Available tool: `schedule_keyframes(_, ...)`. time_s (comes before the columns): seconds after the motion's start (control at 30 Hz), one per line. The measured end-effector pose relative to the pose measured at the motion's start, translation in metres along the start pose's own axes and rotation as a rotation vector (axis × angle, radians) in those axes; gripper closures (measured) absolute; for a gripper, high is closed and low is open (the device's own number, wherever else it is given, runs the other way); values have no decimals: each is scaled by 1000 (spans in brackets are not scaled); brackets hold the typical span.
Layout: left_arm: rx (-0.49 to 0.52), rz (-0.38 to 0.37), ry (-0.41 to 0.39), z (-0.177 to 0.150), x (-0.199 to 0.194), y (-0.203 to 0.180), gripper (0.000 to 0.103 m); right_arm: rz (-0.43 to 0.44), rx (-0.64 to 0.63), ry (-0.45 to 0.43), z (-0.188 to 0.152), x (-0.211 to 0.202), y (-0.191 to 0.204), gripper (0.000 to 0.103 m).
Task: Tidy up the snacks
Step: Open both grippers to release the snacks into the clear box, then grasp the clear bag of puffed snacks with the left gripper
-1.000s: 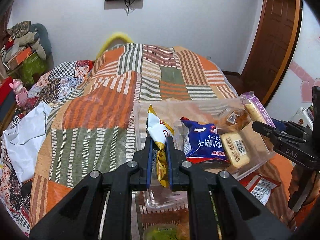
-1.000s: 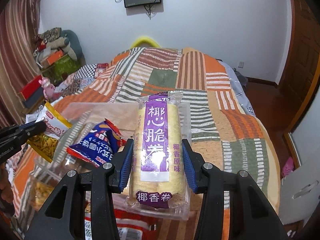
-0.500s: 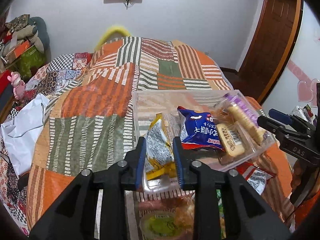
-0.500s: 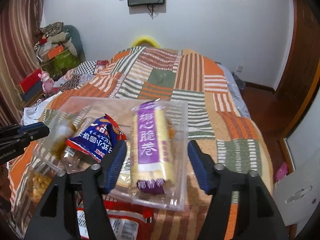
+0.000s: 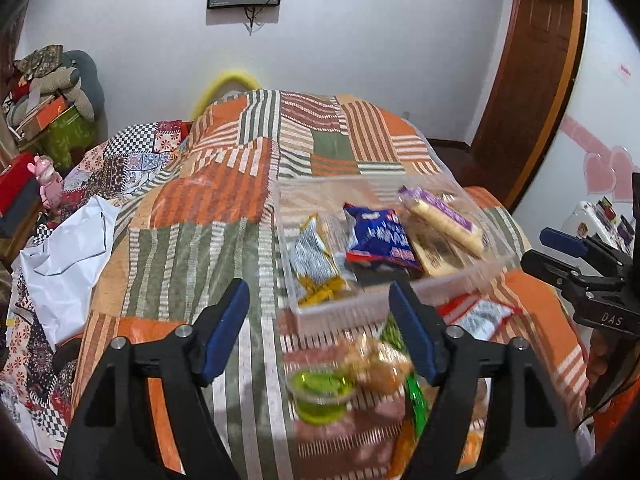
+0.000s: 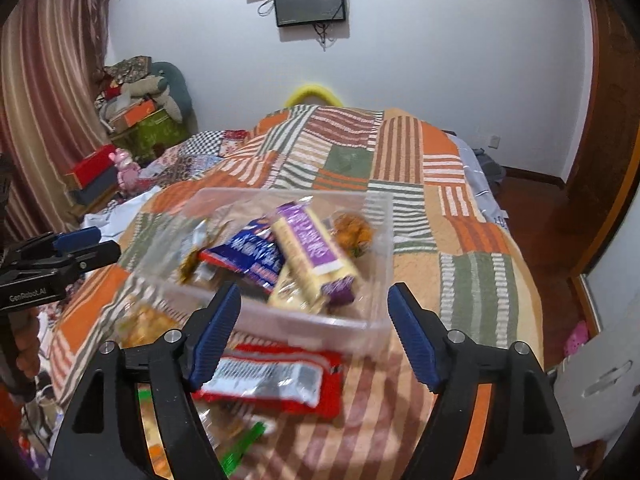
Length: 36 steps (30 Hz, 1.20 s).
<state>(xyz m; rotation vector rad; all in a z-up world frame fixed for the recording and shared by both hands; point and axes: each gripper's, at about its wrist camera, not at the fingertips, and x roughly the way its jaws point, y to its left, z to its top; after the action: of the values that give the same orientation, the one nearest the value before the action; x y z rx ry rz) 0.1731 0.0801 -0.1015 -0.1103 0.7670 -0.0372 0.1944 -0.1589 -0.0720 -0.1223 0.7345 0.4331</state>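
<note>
Snacks lie piled in the clear plastic rectangular bin [image 5: 400,308] for tidiness; left gripper [image 5: 320,330] and right gripper [image 6: 314,332] jaws are opening, nothing between them, free for the strays.

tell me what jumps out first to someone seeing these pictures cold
A clear plastic bin full of snack packets sits mid-frame on a loud orange-and-green striped quilt, a purple-labelled roll on top. Loose snacks lie in front: a red packet, a green jelly cup.
</note>
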Motion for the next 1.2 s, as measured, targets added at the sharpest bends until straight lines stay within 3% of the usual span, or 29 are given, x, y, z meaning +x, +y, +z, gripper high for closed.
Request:
schedule_keyframes(0.17,12,-25,31,-19,-6,-7,21,19,7,13,-13,-3,10,17)
schedule_keyframes(0.4,38,-40,90,-45,4,-18,20,54,60,91,-31,15,8,4)
schedule_keyframes(0.63,52,-48,138,-59,27,-25,20,71,82,175,-50,35,10,3)
schedule_keyframes(0.9,94,-34,120,-56,44,-35,20,97,99,201,-48,54,14,0)
schedule_keyframes(1.0,90,-40,108,-54,48,-36,31,102,98,212,-47,60,16,0)
schedule_keyframes(1.07,91,-65,122,-53,53,-37,46,101,105,220,-48,65,15,0)
schedule_keyframes(1.2,101,-88,116,-54,55,-39,53,133,141,256,-52,74,9,0)
